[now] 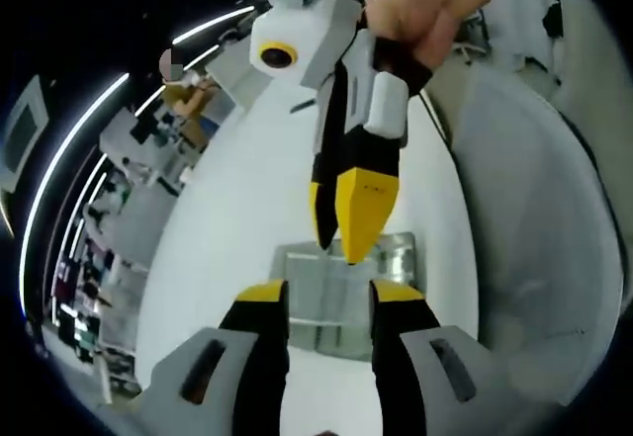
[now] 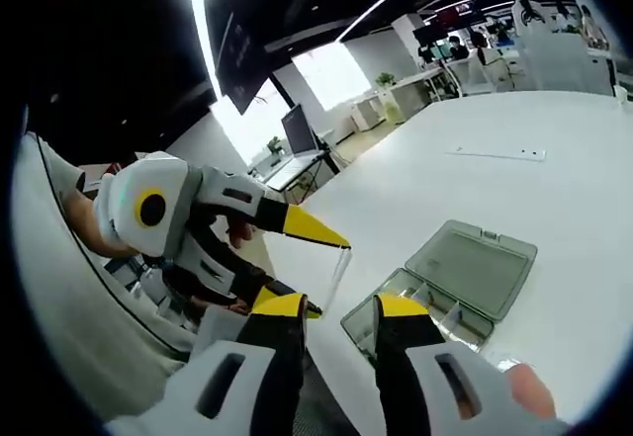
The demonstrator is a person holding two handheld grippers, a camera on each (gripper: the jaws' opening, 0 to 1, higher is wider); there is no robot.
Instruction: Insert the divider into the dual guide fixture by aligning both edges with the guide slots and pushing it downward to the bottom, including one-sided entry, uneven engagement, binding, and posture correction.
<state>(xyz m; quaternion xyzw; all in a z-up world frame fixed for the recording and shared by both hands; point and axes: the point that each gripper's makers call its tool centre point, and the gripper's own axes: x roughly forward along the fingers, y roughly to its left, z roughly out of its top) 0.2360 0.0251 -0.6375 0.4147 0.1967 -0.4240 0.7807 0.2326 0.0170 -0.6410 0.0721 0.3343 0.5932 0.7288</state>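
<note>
- Divider [image 2: 336,276]: thin clear plastic strip, hard to see against the white surface. In the right gripper view it sits at centre frame, hanging tilted from the yellow tips of the left claw [image 2: 341,244], held by its upper end, lower end pointing down toward the box's near-left corner.
- Dual guide fixture [image 2: 450,293]: clear plastic compartment box, lid hinged open and lying flat behind the tray, on the white surface [image 2: 465,174]. Lower right of centre in the right gripper view; lower centre in the left gripper view [image 1: 341,293], beyond the claw tips.
- Divider is above the tray, not seated in any slot.
</note>
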